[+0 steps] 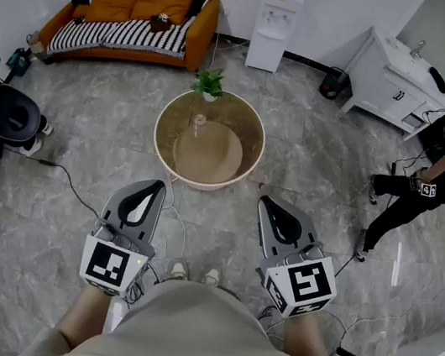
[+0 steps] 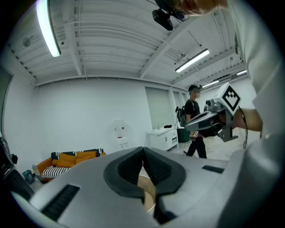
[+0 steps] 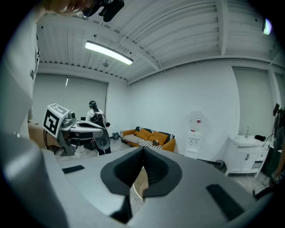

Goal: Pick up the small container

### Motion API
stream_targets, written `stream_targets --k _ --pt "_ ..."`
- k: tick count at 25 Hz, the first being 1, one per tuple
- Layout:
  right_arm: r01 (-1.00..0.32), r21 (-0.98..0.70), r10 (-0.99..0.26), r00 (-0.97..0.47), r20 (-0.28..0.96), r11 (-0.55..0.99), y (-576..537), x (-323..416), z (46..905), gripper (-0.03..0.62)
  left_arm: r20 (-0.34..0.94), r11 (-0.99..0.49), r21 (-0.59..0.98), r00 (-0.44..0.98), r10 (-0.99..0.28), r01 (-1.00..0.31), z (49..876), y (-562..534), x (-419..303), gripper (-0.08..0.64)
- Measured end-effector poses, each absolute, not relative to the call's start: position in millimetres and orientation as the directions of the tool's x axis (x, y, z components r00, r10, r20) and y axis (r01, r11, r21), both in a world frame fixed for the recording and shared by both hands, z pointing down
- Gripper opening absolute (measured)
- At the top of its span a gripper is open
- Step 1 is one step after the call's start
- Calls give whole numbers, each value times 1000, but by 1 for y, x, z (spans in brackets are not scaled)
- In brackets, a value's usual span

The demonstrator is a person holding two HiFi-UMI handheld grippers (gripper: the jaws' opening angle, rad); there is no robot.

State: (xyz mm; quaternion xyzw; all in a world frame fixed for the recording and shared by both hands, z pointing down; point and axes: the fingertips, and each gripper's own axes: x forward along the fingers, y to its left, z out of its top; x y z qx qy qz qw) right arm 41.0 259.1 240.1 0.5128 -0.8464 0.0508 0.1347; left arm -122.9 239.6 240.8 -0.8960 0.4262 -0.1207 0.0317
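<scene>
The grey marble floor (image 1: 73, 155) fills most of the head view. An orange sofa (image 1: 137, 9) with a striped throw stands along the far wall. A white cabinet (image 1: 389, 79) with a sink is at the right, and a white water dispenser (image 1: 275, 24) stands between the two. In the middle of the room is a round tabletop (image 1: 244, 130) of clear glass over a beige base. A second person (image 1: 439, 181) in dark clothes bends low at the right edge, well apart from it.

The operator stands back from the tabletop, shoes visible on the floor, and holds 2 hand-held grippers low in front of the body. The left hand-held gripper (image 1: 156, 186) has its jaws pressed fully together with nothing between them. In its own view the dark pads meet along 1 line. The right hand-held gripper (image 1: 266, 201) is likewise closed and empty. Both point toward the tabletop, near its front rim but not over it.

A small potted plant (image 1: 209, 84) sits at the far rim. Just in front of it on the glass is a tiny clear object, most likely the small container (image 1: 199, 123). It is too small here to make out its shape.

By this showing the task has barely begun, and the container rests untouched. What remains is to step closer, open 1 hand-held gripper, reach over the rim past the plant, close on the container and lift it.
</scene>
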Motion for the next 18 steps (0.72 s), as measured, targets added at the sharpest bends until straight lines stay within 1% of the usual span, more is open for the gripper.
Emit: stream_targets --k 12,18 --pt "-883 5 -852 -450 268 469 267 64 249 -3 203 -621 -159 590 -781 -767 244 247 -102 8" --pt "-881 -1 -844 -454 285 473 272 76 256 -3 223 -626 -166 589 -777 -762 245 255 -86 8"
